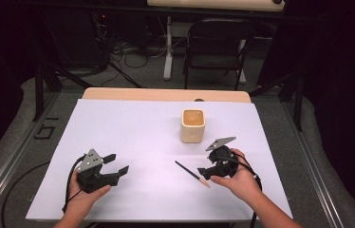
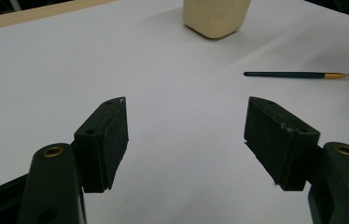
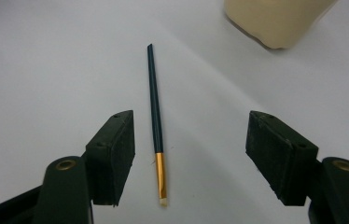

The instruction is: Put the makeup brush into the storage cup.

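Both grippers spread: right gripper [image 3: 189,156] straddling brush [image 3: 155,116]; left gripper [image 2: 186,140] over bare sheet [image 1: 133,128].

In front of me the table [image 1: 118,128] is covered with a white sheet, and a strip of its pale wooden edge [image 1: 166,94] shows along the far side. Beyond it a black folding chair [image 1: 216,45] stands on the grey carpet, facing me. To its left a white post [image 1: 168,47] rises from the floor, with black cables [image 1: 123,52] lying tangled nearby. Dark metal legs [image 1: 39,90] stand at the left.
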Demonstrator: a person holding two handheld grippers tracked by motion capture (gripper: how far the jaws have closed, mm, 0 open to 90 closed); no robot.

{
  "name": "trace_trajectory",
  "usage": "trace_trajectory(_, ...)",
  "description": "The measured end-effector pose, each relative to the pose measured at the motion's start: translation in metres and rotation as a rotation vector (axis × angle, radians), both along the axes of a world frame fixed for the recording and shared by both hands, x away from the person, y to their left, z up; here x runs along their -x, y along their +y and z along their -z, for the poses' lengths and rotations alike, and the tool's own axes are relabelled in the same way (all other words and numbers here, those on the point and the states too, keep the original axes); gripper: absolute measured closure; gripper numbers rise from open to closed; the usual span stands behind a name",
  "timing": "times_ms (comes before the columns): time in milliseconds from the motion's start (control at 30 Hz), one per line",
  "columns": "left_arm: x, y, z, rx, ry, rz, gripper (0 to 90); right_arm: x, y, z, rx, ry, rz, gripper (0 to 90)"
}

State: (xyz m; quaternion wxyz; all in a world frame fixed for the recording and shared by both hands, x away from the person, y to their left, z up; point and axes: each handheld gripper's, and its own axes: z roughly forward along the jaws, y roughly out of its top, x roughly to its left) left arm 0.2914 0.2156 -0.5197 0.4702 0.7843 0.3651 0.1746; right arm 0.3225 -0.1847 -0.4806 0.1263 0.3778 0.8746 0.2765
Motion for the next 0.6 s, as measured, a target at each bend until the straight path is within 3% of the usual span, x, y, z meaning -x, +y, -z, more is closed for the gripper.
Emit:
trace_trajectory(67, -0.001, 0.0, 0.0, 0.006, 0.001, 0.007, 30.6, -0.001, 0.002, 0.0, 0.013, 0.002, -0.005, 32.8)
trace_trajectory(100, -0.001, 0.0, 0.0, 0.005, 0.002, 0.006, 30.5, -0.002, 0.004, 0.003, -0.018, -0.025, -0.002, 32.8)
trace_trajectory(133, -0.001, 0.0, 0.0, 0.004, 0.002, 0.006, 30.5, -0.002, 0.003, -0.003, 0.045, 0.03, -0.015, 32.8)
trace_trajectory(167, -0.001, 0.0, 0.001, 0.003, 0.001, 0.005, 30.6, -0.003, 0.004, -0.005, 0.073, 0.054, -0.021, 32.8)
trace_trajectory(200, -0.001, 0.0, 0.001, 0.003, 0.003, 0.005, 30.5, -0.003, 0.006, -0.001, 0.028, 0.018, -0.016, 32.8)
trace_trajectory(267, -0.001, 0.001, 0.0, -0.001, 0.003, 0.003, 30.6, -0.004, 0.007, 0.001, 0.02, 0.018, -0.019, 33.1)
trace_trajectory(333, -0.001, 0.001, 0.001, 0.0, 0.005, 0.002, 30.7, -0.006, 0.008, -0.001, 0.054, 0.051, -0.025, 35.0)
trace_trajectory(400, -0.001, 0.001, 0.001, -0.002, 0.004, 0.001, 30.7, -0.008, 0.009, 0.002, 0.022, 0.024, -0.012, 37.2)
trace_trajectory(433, -0.001, 0.001, 0.001, -0.003, 0.004, 0.001, 30.7, -0.01, 0.008, -0.004, 0.082, 0.073, -0.022, 38.6)
trace_trajectory(567, -0.001, 0.0, 0.001, -0.001, 0.005, 0.0, 30.7, -0.016, 0.007, -0.008, 0.116, 0.126, -0.009, 43.0)
trace_trajectory(600, -0.001, 0.0, 0.002, -0.003, 0.006, -0.001, 30.7, -0.017, 0.008, -0.006, 0.105, 0.118, -0.008, 43.6)
